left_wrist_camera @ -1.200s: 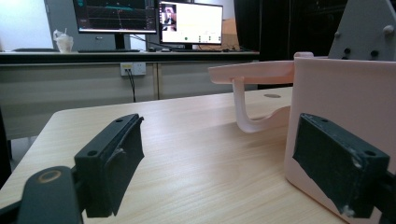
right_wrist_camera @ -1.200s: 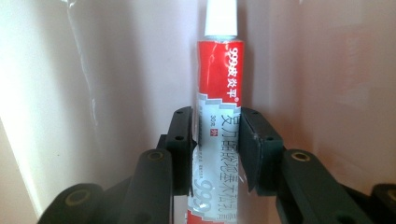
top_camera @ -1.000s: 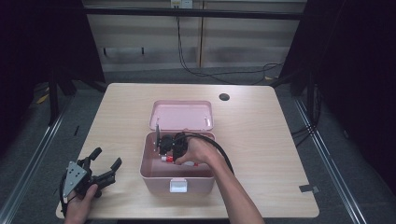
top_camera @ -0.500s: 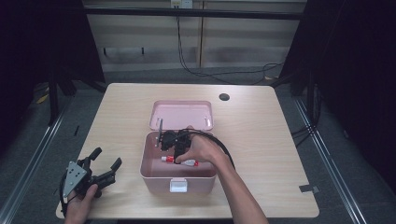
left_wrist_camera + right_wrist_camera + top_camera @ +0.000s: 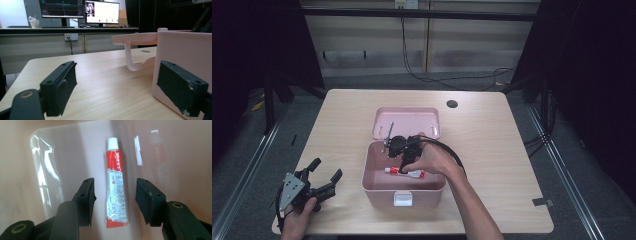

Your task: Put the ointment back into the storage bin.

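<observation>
A pink box point(image 5: 403, 192) stands open mid-table with its lid point(image 5: 406, 123) tipped back. On the box floor lies a red and white tube point(image 5: 116, 182) with a white cap, also seen from above as the tube point(image 5: 404, 172). My right gripper point(image 5: 113, 198) is down inside the box, open, its jaws to either side of the tube's lower half without touching it. My left gripper point(image 5: 323, 176) rests open at the table's front left, beside the box wall point(image 5: 180, 55), with nothing between its fingers point(image 5: 61, 86).
A dark round hole point(image 5: 452, 104) sits in the tabletop at the back right. Bare wood lies left of the box point(image 5: 100, 75). Beyond the table stand a bench with monitors point(image 5: 80, 10) and dangling cables point(image 5: 432, 75).
My right hand has shifted slightly inside the box over the tube. The left gripper has stayed where it was.
</observation>
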The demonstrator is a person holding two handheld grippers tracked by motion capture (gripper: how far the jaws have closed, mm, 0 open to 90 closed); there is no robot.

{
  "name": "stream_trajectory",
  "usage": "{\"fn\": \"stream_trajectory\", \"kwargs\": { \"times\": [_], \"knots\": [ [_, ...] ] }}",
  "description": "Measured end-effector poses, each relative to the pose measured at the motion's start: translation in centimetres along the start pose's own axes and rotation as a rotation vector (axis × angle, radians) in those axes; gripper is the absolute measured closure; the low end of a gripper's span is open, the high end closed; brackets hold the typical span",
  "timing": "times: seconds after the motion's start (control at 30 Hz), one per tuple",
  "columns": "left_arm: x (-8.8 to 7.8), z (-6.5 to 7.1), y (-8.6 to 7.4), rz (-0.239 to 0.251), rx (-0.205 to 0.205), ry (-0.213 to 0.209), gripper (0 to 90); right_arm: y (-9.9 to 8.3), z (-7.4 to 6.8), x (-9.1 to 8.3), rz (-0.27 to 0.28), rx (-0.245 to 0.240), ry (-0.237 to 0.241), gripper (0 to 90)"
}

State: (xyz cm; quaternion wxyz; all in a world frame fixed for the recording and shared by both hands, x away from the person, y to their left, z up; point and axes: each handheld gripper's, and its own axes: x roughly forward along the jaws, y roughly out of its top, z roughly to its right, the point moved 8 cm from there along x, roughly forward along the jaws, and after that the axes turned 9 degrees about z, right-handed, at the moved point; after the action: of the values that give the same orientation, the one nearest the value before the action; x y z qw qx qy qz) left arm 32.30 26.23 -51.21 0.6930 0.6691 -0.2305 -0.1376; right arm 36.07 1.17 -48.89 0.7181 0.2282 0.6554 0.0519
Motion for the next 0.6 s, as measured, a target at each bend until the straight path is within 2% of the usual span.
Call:
{"fn": "stream_trajectory", "kwargs": {
  "times": [0.1, 0.37, 0.6],
  "knots": [
    [0.0, 0.0, 0.0, 0.0, 0.001, -0.006, 15.7, -0.1, 0.1, -0.3, 0.008, 0.001, -0.013, 49.1],
    [0.0, 0.0, 0.0, -0.001, 0.0, 0.0, 15.7, -0.4, 0.5, -2.4, 0.117, 0.078, -0.048, 45.8],
    [0.0, 0.0, 0.0, -0.001, -0.001, 0.0, 15.7, -0.8, 0.4, -3.6, 0.196, 0.109, -0.073, 44.0]
  ]
}}
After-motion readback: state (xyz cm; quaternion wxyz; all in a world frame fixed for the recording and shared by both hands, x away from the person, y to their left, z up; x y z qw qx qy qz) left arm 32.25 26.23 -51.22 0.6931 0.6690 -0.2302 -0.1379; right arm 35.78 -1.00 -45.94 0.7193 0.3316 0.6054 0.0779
